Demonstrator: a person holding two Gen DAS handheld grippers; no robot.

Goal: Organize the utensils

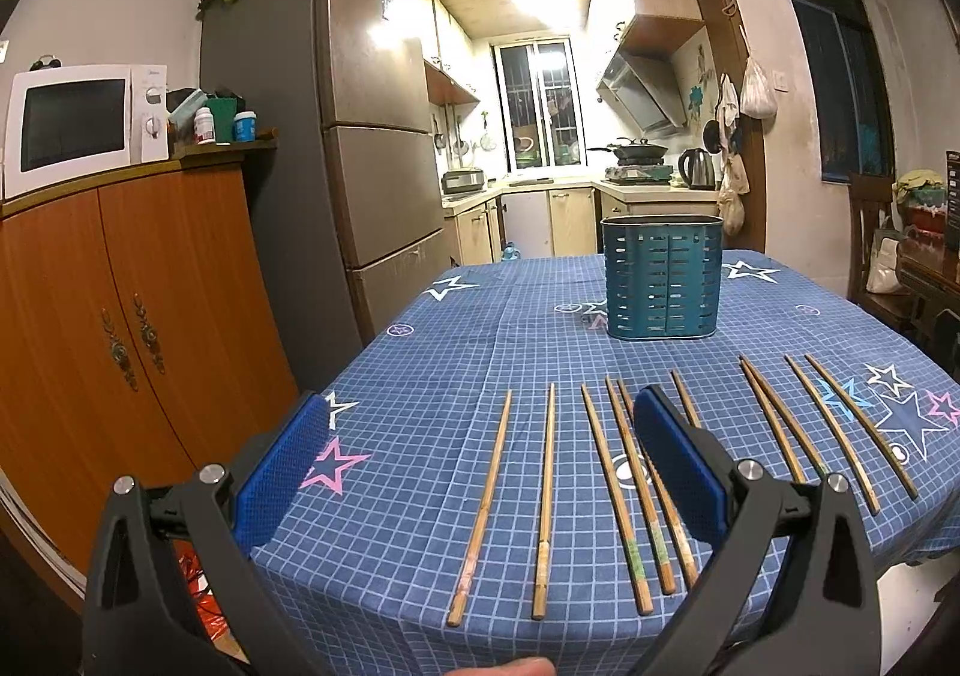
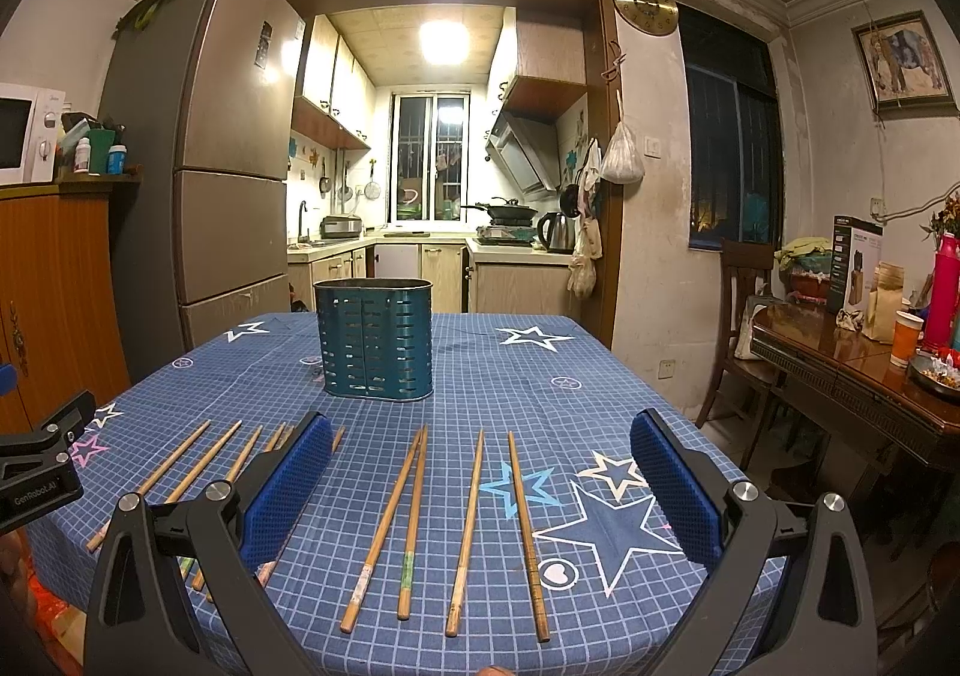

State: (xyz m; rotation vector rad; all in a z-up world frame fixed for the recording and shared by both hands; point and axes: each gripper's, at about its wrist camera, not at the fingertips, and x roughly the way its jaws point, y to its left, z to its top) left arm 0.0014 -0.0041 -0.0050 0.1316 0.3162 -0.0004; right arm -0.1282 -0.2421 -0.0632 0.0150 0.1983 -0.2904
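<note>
Left table edge: the blue checked tablecloth (image 1: 456,328) drops off just beside the left gripper's outer pad; past that edge stand an orange cabinet (image 1: 120,328) and a tall fridge (image 1: 360,135), with a gap of floor between them and the table.
Left gripper (image 1: 480,430): jaws spread wide, nothing between the pads, held above the near part of the cloth.
Chopsticks, left group (image 1: 549,502): two single sticks lie apart in the open span between the left pads, pointing away towards the holder; three more lie close together at the right pad, partly hidden under it.
Utensil holder (image 1: 663,280): teal slotted metal, upright, at the middle of the table beyond every stick, with bare cloth all around it.
Chopsticks, right group (image 2: 414,526): four sticks lie between the right pads; the two on the left meet at their far tips, the other two lie apart.
Right gripper (image 2: 480,436): jaws wide apart, empty, hovering above the near edge.
Right table edge: cloth with star prints stays bare under the right pad; beyond the edge, open floor, then a wooden chair (image 2: 741,304) and a dark side table (image 2: 852,370) crowded with things.
</note>
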